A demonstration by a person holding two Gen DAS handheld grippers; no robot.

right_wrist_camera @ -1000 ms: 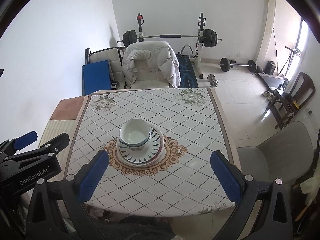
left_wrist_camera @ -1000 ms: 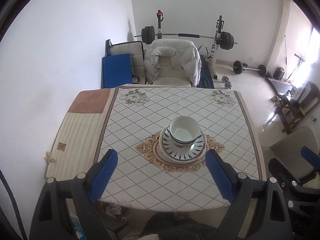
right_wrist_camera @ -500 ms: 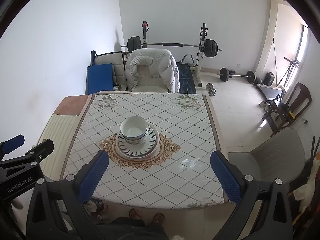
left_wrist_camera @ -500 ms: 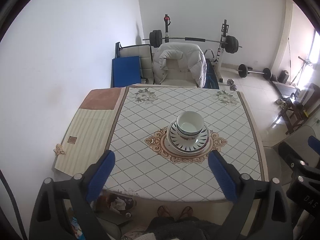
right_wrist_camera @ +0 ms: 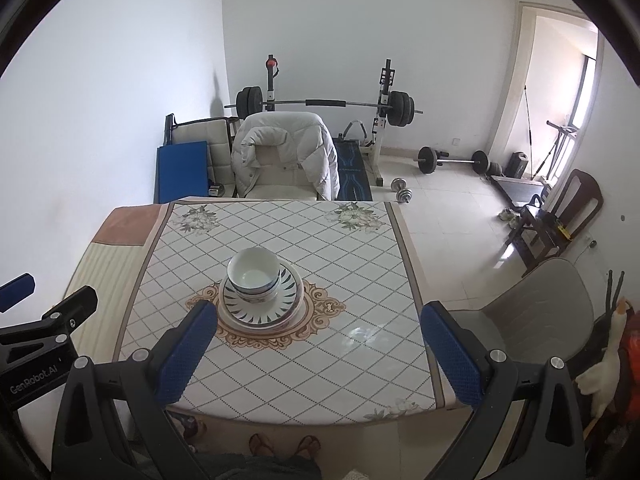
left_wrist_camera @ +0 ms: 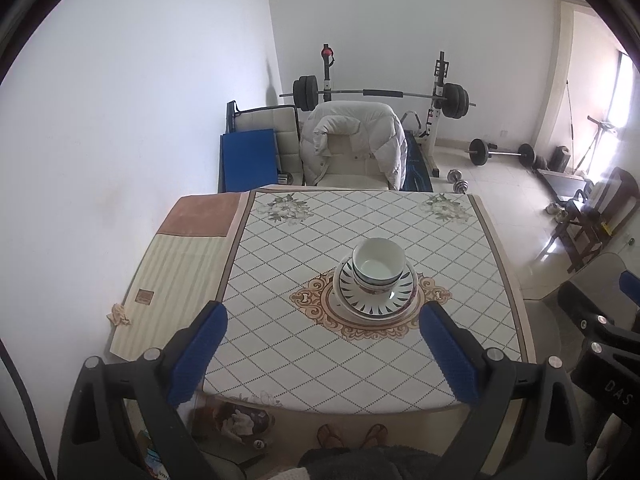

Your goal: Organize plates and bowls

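Observation:
White bowls with dark rim bands (left_wrist_camera: 378,266) are nested on a stack of plates with dark radial marks (left_wrist_camera: 376,298) at the middle of the table (left_wrist_camera: 304,340), on its ornate medallion. The bowls (right_wrist_camera: 253,274) and plates (right_wrist_camera: 260,308) also show in the right wrist view. My left gripper (left_wrist_camera: 322,354) is open and empty, held high above the near table edge. My right gripper (right_wrist_camera: 318,354) is open and empty, also high and back from the stack.
A chair with a white padded jacket (left_wrist_camera: 354,144) stands at the table's far side. A striped cloth (left_wrist_camera: 176,276) covers the left part. A grey chair (right_wrist_camera: 532,312) stands to the right. Weights and a barbell rack (right_wrist_camera: 324,104) stand beyond. Feet show below the near edge.
Both grippers have risen and pulled back from the table; the stack looks smaller and the near table edge and floor have come into view. The bowls and plates have not moved.

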